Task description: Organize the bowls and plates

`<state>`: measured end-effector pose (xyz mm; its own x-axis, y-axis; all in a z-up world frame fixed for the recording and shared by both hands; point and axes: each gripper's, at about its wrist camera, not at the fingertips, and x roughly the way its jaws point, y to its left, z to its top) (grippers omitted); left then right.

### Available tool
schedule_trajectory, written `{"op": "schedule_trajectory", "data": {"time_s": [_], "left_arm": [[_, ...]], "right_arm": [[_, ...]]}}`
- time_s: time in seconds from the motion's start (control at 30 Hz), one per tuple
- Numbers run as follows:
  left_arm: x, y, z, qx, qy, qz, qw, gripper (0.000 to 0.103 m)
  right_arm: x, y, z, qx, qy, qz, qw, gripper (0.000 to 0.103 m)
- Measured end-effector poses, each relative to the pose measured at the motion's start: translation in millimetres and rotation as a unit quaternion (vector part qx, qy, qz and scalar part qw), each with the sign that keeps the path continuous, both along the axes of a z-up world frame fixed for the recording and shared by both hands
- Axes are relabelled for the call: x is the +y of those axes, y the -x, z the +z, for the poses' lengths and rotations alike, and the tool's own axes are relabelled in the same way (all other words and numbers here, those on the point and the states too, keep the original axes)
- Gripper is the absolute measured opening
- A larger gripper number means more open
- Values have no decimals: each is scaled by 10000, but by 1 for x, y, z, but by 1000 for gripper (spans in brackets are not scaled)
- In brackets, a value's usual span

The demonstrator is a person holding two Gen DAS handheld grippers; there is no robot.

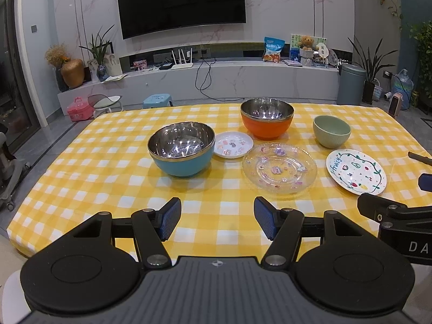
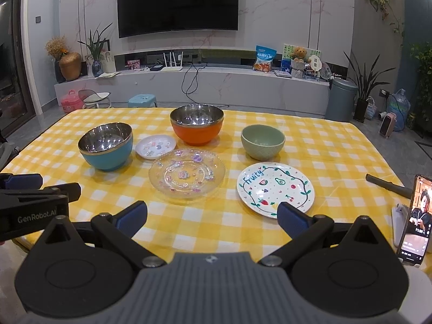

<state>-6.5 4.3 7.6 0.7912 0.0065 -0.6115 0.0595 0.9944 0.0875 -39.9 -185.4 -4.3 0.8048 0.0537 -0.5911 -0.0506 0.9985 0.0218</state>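
On the yellow checked tablecloth point(image 1: 108, 167) stand a blue steel-lined bowl point(image 1: 181, 148) point(image 2: 106, 147), an orange steel-lined bowl point(image 1: 266, 117) point(image 2: 197, 124) and a green ceramic bowl point(image 1: 331, 131) point(image 2: 262, 141). A small white saucer point(image 1: 233, 144) point(image 2: 155, 146), a clear glass plate point(image 1: 279, 168) point(image 2: 186, 174) and a white "Fruity" plate point(image 1: 355, 171) point(image 2: 275, 189) lie between them. My left gripper point(image 1: 217, 217) is open and empty near the front edge. My right gripper point(image 2: 212, 217) is open and empty, its right finger over the Fruity plate's near rim.
A phone on a white stand point(image 2: 414, 218) is at the table's right edge, with a dark stick-like object point(image 2: 388, 185) behind it. The other gripper shows at each view's side point(image 1: 397, 213) point(image 2: 35, 202). Stools and a TV cabinet lie beyond the table.
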Motion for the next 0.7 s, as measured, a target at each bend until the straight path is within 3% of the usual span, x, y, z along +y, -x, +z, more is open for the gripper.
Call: {"op": "schedule_trajectory", "data": {"time_s": [0.7], "left_arm": [[6, 0, -2, 155, 418, -16, 9990, 74]], "right_arm": [[0, 1, -1, 28, -6, 8, 10000, 100]]}}
